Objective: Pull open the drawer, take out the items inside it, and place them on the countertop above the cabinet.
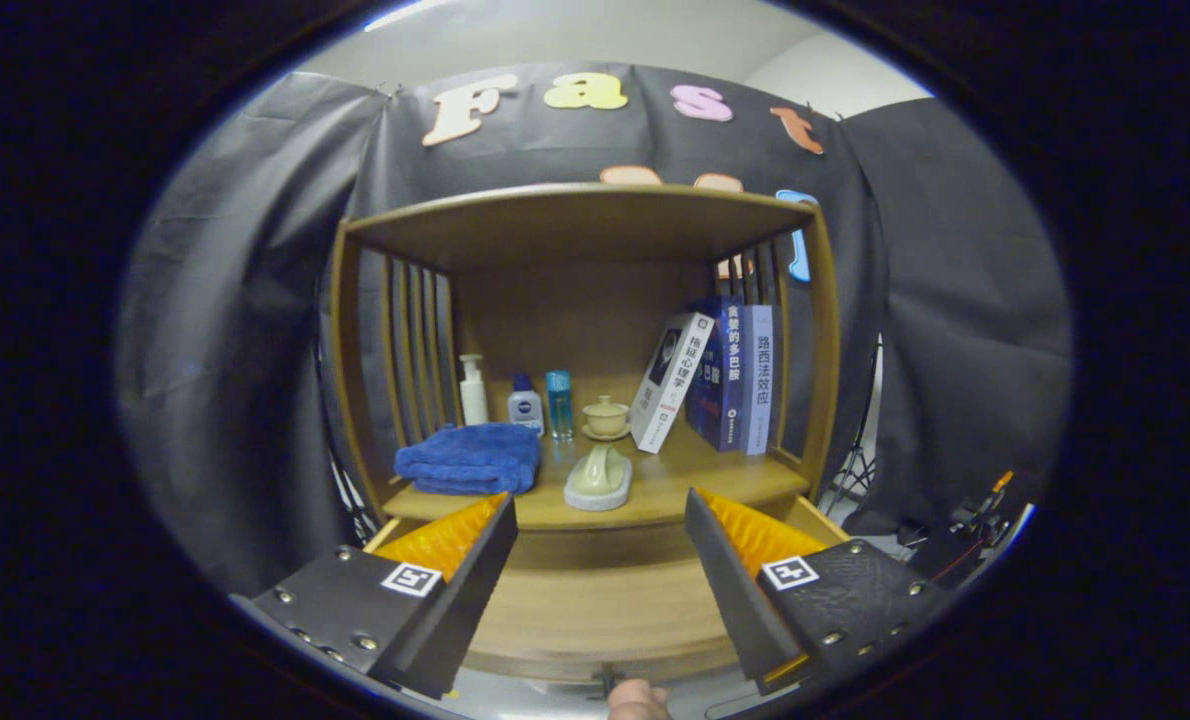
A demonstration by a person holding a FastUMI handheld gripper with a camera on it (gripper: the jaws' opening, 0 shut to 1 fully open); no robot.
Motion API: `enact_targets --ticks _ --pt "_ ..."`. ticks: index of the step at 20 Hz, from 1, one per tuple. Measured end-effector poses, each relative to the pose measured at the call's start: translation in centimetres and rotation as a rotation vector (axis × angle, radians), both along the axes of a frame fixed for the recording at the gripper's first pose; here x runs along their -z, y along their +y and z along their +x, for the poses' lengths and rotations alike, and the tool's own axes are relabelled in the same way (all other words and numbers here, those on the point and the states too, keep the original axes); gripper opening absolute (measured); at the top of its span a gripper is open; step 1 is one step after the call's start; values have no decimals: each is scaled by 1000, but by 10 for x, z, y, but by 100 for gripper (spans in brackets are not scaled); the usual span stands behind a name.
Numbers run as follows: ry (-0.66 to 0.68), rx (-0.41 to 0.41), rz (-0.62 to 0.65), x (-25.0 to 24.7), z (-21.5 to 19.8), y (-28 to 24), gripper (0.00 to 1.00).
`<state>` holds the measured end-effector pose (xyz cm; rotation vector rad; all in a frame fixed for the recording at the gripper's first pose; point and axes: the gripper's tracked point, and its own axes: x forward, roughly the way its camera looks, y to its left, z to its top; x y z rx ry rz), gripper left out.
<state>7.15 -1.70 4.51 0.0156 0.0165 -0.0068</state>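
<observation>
1. my tongs (600, 520) are released, the two fingers spread wide with nothing between them but bare wood.
2. below and between the fingers lies the drawer (605, 610), pulled out toward me, its wooden bottom showing; i can see no items on the part in view.
3. a fingertip (638, 700) shows just under the drawer's front edge, beside a small dark knob (607, 683).
4. just beyond the fingers is the countertop (675, 480), with a shelf roof above it and slatted sides.
5. on the countertop, a soap dish (598, 478) sits nearest me, close to the front edge, between the fingers' lines.
6. a folded blue towel (469, 459) lies to the left, just past my left finger.
7. along the back stand a white pump bottle (473, 390), a small blue-capped bottle (525, 405), a clear blue bottle (559, 403) and a lidded cup (606, 416) on a saucer.
8. at the right, three books (720, 375) stand together, the white one leaning against the others.
</observation>
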Motion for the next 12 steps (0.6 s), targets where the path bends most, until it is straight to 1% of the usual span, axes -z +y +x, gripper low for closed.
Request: enact_targets --ticks 2,5,8,9,11,12 --pt "-23 -13 13 12 -36 3 100" --pt "-42 10 7 37 -75 -6 100" --pt "-54 25 6 60 -91 -10 100" --pt "-42 26 34 73 -95 -11 100" --pt "-11 -6 95 96 -101 -2 100" --pt "-1 4 106 107 -101 -8 100"
